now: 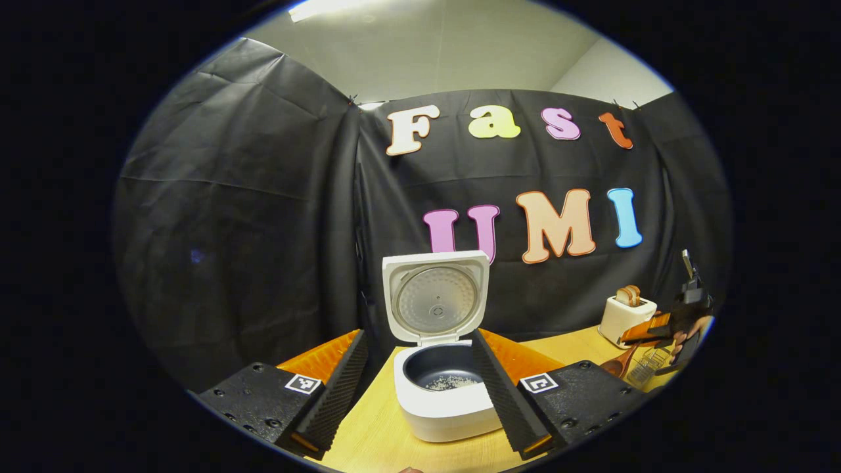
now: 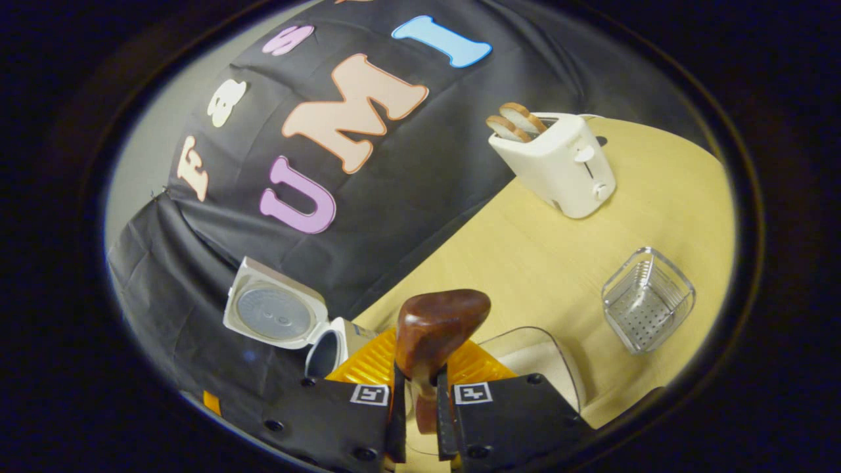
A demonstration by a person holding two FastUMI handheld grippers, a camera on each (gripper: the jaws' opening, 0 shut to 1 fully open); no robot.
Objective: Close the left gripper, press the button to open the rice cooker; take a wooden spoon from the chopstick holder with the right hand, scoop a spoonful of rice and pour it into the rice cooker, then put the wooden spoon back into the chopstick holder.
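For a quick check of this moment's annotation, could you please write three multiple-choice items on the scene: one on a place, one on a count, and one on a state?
1. Where is the wooden spoon?
A. in the chopstick holder
B. between the right gripper's fingers
C. lying on the table

2. How many bread slices stand in the toaster?
A. none
B. two
C. four

3. What is the state of the rice cooker lid?
A. raised open
B. shut
C. taken off and lying on the table

Answers:
1 B, the right gripper clamps the spoon's handle.
2 B, two slices poke out of the top.
3 A, the lid stands upright behind the rice cooker's pot, which holds some rice.
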